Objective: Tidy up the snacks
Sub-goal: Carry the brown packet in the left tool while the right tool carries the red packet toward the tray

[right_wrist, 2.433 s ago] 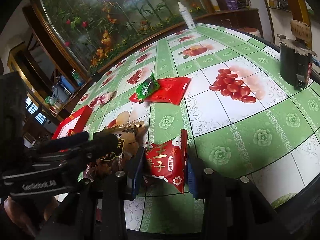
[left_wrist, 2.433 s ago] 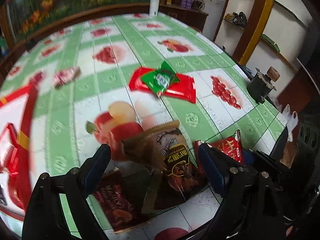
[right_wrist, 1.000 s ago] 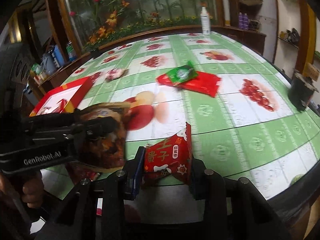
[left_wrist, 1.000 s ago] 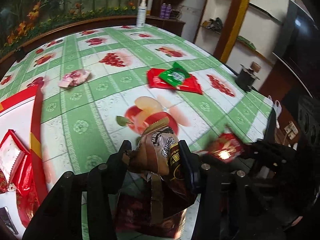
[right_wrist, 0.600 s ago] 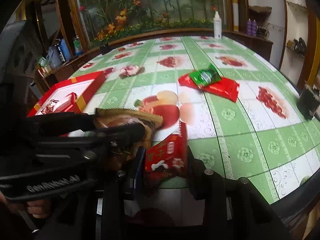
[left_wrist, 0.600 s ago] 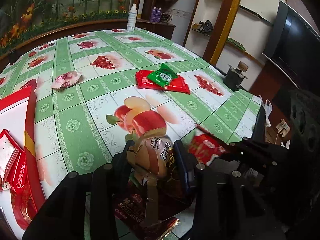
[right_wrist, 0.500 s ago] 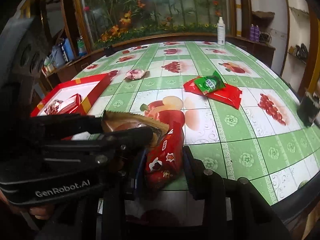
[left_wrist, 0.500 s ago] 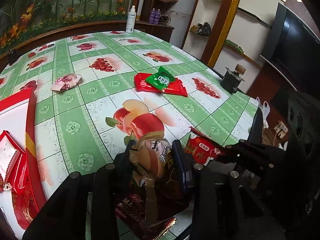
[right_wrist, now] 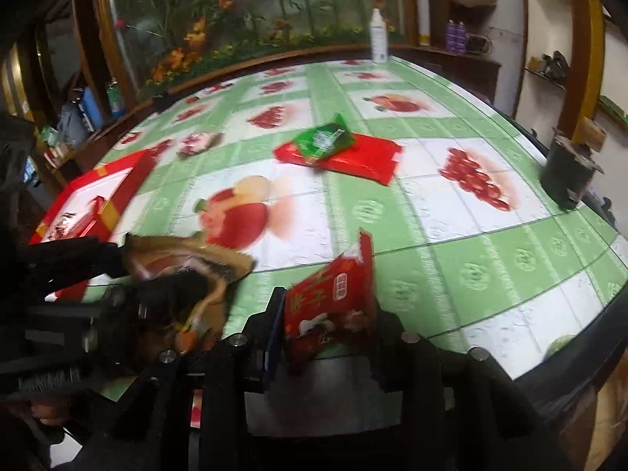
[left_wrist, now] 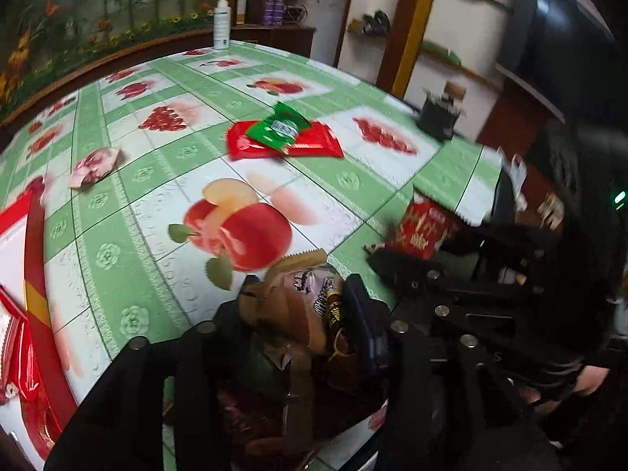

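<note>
Both tongs grip snacks above the near edge of a table covered by a green-and-white fruit-print cloth (right_wrist: 490, 259). Left gripper (left_wrist: 302, 306) clamps a brown crinkled snack packet (left_wrist: 302, 302) between its two fingers; its jaws have just been opening a little, yet the packet sits between them, touching both pads. Right gripper (right_wrist: 325, 314) pinches a small red foil packet with gold lettering (right_wrist: 333, 294) in a narrow hold, the packet standing upright. Under the left tongs a dark red flat wrapper (left_wrist: 251, 420) lies on the cloth. Farther out, mid-table, a green sachet (right_wrist: 325, 137) rests on a flat red packet (right_wrist: 365, 161). A pink crumpled wrapper (left_wrist: 94, 165) lies far left. At the left edge sits an open red gift box (right_wrist: 98, 200) holding red packets (left_wrist: 15, 357). A white spray bottle (right_wrist: 378, 41) stands at the far edge, and a dark small device (right_wrist: 569, 172) at the right.
</note>
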`<move>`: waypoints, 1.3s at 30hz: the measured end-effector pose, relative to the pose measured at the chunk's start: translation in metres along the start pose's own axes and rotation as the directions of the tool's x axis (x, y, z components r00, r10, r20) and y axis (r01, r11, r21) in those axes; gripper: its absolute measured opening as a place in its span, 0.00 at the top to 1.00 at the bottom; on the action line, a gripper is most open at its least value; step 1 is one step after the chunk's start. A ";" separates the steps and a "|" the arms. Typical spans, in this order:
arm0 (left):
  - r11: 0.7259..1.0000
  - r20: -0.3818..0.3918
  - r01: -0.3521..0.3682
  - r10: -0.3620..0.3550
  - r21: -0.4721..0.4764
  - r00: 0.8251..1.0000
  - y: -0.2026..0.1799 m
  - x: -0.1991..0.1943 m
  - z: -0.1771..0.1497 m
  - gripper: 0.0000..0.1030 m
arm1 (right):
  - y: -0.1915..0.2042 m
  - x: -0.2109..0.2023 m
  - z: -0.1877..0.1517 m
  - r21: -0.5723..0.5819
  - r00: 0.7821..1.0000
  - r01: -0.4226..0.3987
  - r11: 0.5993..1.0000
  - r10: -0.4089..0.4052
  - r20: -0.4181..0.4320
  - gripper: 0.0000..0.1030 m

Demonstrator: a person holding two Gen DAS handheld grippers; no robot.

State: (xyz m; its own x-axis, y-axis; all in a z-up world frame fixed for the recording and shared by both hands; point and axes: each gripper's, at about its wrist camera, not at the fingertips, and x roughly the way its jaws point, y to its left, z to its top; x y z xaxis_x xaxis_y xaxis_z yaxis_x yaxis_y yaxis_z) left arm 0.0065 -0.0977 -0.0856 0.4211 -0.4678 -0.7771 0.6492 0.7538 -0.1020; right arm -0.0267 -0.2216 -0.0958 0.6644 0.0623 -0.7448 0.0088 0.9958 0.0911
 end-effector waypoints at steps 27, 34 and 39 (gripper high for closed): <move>0.981 0.178 -0.174 0.188 -0.090 0.966 0.052 -0.079 0.005 0.63 | 0.034 -0.022 0.036 -0.046 0.983 -0.125 0.991 0.130 0.126 0.66; 0.900 0.197 -0.351 0.405 -0.259 0.893 0.132 -0.144 -0.038 0.63 | 0.132 -0.013 0.069 -0.207 0.951 -0.253 0.945 0.282 0.125 0.66; 0.817 0.146 -0.430 0.514 -0.384 0.845 0.187 -0.174 -0.076 0.63 | 0.201 0.000 0.082 -0.281 0.918 -0.345 0.895 0.385 0.097 0.66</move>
State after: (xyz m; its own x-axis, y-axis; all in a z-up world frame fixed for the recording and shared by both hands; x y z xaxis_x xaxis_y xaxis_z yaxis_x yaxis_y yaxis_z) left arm 0.0063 0.1595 -0.0170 0.7822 -0.0752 -0.6185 0.1054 0.9944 0.0124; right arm 0.0362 -0.0272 -0.0228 0.6858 0.4337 -0.5845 -0.4319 0.8889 0.1529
